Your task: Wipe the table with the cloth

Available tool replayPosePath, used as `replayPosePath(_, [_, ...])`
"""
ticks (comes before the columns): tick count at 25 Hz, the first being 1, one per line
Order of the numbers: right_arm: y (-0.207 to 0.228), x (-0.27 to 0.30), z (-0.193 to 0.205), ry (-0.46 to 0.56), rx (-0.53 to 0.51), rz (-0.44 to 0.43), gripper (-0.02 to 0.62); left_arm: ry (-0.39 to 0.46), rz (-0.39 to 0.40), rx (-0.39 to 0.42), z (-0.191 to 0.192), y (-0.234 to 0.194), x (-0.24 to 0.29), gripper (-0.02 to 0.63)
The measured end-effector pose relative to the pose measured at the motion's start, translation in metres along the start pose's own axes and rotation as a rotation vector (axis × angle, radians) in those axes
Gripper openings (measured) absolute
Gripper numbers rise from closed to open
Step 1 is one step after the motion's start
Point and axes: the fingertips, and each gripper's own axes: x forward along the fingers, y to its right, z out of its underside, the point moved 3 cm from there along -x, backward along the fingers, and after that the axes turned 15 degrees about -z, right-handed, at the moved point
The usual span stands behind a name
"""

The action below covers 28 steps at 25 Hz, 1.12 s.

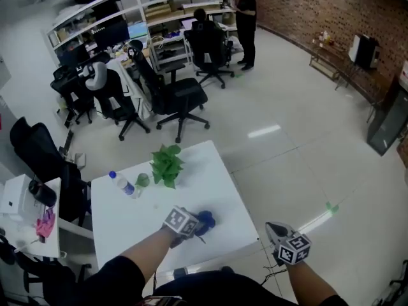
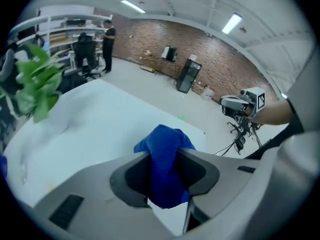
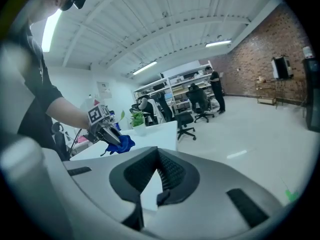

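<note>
- Your left claw [image 2: 164, 173] is clamped on the blue cloth [image 2: 165, 143], which bunches up between its jaws.
- The cloth sits over the tabletop [image 1: 191, 187], close to its near right corner.
- Your right claw [image 3: 158, 160] has its jaws together with nothing in them. It hangs over the floor, beyond the tabletop's right edge.
- A green plant [image 1: 167, 165] and a bottle [image 1: 121, 183] stand towards the far edge.

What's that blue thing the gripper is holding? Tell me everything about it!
It is a bright blue cloth, soft-looking and scrunched into a crumpled bunch. The left gripper has its jaws pinched on its middle, so folds bulge out past them. It is over the white table, near the front edge; whether it touches the top is unclear.
</note>
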Motion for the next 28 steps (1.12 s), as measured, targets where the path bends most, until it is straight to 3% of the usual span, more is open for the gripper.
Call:
replayPosePath(6, [-0.064, 0.127, -0.023, -0.052, -0.069, -0.141, 0.012, -0.139, -0.14, -0.191, 0.086, -0.132, -0.055, 0.133])
replayPosePath(8, [-0.086, 0.159, -0.024, -0.08, -0.082, -0.174, 0.012, -0.17, -0.168, -0.285, 0.108, -0.168, -0.059, 0.133])
replayPosePath(11, [-0.111, 0.192, -0.023, -0.121, -0.097, -0.203, 0.012, -0.208, -0.224, -0.357, 0.13, -0.213, -0.056, 0.133])
replayPosePath(20, [-0.12, 0.207, -0.022, -0.174, -0.101, -0.193, 0.012, -0.284, -0.262, -0.447, 0.148, -0.25, -0.038, 0.132])
replayPosePath(28, [-0.095, 0.187, -0.012, -0.196, -0.074, -0.159, 0.012, -0.27, -0.279, -0.515, 0.136, -0.264, -0.017, 0.126])
